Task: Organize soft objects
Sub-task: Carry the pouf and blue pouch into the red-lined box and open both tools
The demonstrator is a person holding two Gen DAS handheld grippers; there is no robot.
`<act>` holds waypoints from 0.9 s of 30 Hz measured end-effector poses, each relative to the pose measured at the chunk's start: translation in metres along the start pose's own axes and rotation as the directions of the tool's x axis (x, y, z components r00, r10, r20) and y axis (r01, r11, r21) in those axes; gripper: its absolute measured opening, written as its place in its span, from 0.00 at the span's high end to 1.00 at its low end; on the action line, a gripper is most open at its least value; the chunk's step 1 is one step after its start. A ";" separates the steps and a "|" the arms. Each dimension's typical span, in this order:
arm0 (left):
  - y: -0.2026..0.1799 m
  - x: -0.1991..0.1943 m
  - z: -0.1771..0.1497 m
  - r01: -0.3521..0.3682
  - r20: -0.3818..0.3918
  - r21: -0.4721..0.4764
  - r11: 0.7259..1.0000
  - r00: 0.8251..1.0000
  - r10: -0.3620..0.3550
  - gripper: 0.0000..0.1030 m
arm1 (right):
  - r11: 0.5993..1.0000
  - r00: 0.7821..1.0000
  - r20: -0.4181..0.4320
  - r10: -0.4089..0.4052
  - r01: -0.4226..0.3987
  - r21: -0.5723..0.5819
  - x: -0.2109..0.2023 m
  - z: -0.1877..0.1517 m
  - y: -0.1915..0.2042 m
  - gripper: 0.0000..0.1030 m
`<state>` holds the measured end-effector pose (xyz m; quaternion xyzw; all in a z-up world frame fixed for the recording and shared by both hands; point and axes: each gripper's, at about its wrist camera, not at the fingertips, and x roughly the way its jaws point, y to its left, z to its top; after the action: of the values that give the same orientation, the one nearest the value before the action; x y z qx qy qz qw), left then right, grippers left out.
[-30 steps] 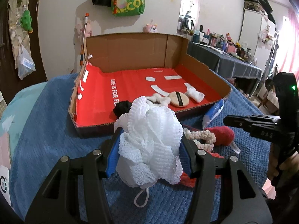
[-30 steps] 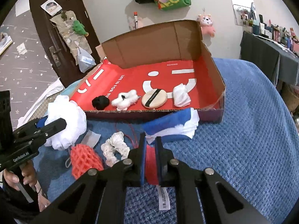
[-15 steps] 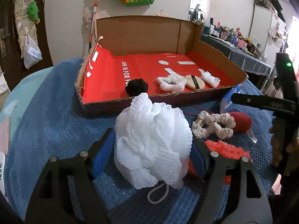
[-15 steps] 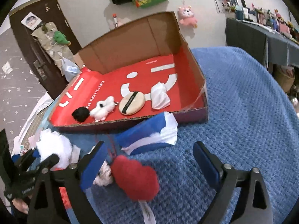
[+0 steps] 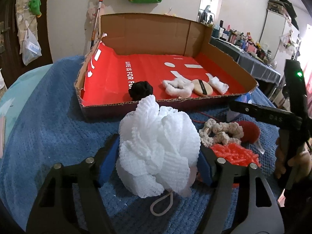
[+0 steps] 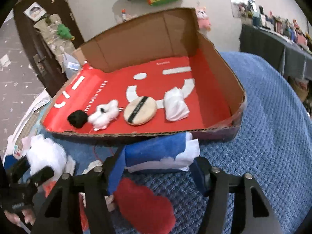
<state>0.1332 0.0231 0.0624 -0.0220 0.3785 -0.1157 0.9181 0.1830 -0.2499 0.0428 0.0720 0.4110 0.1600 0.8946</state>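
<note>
Two views split the scene: the left wrist view alone showed the cream crocheted scrunchie [image 5: 221, 133] and orange mesh piece [image 5: 236, 153] just right of the white bath pouf [image 5: 158, 154], while the right wrist view alone showed the folded blue-and-white cloth [image 6: 161, 155] lying against the near wall of the cardboard box [image 6: 220, 58]. Box interior was red, with a black scrunchie [image 6: 77, 118], white fluffy scrunchie [image 6: 104, 115], tan powder puff [image 6: 140, 110] and white folded cloth [image 6: 176, 106] lined along the front edge; the back half was bare. Blue blanket [image 6: 263, 136] right of the box was free. Left gripper [image 5: 158, 162] had its jaws just closing, pads at or against the pouf's sides, which sat on the blanket; firm grip not certain. Right gripper [image 6: 156, 173] had jaws just closing too, standing apart, with the red plush heart [image 6: 143, 204] lying loose low between the fingers, untouched on the right side.
</note>
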 end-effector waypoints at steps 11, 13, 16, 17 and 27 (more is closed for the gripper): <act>-0.008 -0.018 0.008 0.042 0.049 0.026 0.999 0.998 -0.043 0.43 | 0.997 0.995 0.067 0.067 -0.064 -0.048 -0.056 -0.016 0.019 0.39; -0.008 -0.019 0.008 0.045 0.052 0.025 0.999 0.998 -0.047 0.44 | 0.996 0.995 0.069 0.072 -0.068 -0.053 -0.060 -0.018 0.022 0.39; -0.009 -0.020 0.008 0.045 0.053 0.031 0.998 0.997 -0.047 0.45 | 0.996 0.995 0.067 0.076 -0.072 -0.055 -0.061 -0.021 0.024 0.39; -0.009 -0.022 0.008 0.046 0.054 0.034 0.998 0.997 -0.048 0.45 | 0.996 0.995 0.066 0.078 -0.074 -0.054 -0.062 -0.022 0.024 0.39; -0.015 -0.033 0.053 0.088 0.107 0.112 0.990 0.989 -0.100 0.45 | 0.991 0.991 0.087 0.103 -0.095 -0.094 -0.068 -0.001 0.033 0.39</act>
<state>0.1448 0.0131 0.1248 0.0029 0.3182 -0.1774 0.9313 0.1331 -0.2425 0.0996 0.0596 0.3581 0.2191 0.9057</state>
